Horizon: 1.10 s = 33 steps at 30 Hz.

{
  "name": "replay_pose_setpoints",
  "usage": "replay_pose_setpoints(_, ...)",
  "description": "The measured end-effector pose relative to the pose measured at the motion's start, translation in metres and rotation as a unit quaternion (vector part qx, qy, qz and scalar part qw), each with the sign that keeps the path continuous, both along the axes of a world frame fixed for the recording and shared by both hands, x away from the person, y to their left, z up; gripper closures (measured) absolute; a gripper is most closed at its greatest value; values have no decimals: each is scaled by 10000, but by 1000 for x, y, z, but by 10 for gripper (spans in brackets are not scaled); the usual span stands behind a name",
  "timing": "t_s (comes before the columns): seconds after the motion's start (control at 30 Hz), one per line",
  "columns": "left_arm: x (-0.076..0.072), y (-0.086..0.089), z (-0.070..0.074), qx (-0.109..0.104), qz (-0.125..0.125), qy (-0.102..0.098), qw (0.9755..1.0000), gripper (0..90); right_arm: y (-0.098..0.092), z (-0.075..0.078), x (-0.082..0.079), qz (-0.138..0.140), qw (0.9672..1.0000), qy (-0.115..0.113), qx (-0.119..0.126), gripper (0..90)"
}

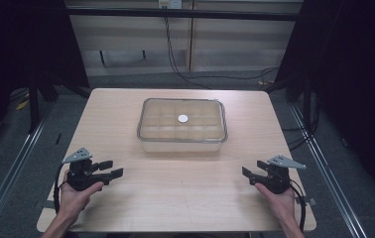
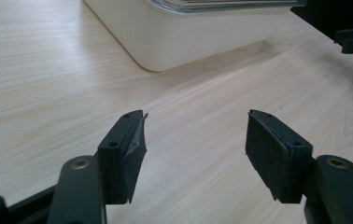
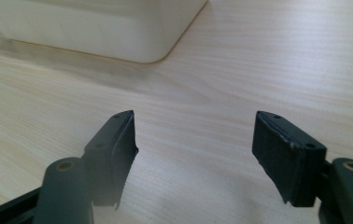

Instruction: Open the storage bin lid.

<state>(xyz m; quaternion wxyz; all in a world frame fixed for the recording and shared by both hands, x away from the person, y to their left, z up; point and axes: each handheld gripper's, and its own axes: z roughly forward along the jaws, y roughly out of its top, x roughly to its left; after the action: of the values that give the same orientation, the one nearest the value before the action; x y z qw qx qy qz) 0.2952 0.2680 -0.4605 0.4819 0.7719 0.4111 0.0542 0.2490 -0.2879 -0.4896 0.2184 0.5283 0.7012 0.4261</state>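
Pale wooden table (image 1: 175, 193) ringed by dark curtains, lidded translucent plastic box (image 1: 182, 125) set centrally, perhaps compartmented, left gripper (image 1: 110, 168) and right gripper (image 1: 255, 171) held near the front corners, jaws released, bare wood between.

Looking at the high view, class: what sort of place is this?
Probably a lab recording bay: a bare wooden table holding one lidded plastic container, dark curtains either side, loose cables behind.
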Motion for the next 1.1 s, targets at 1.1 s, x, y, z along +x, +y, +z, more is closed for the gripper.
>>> replay_pose_setpoints(1.1,6,-21,9,291,-112,-36,9995,399,20,30,19,696,9962,297,439,389)
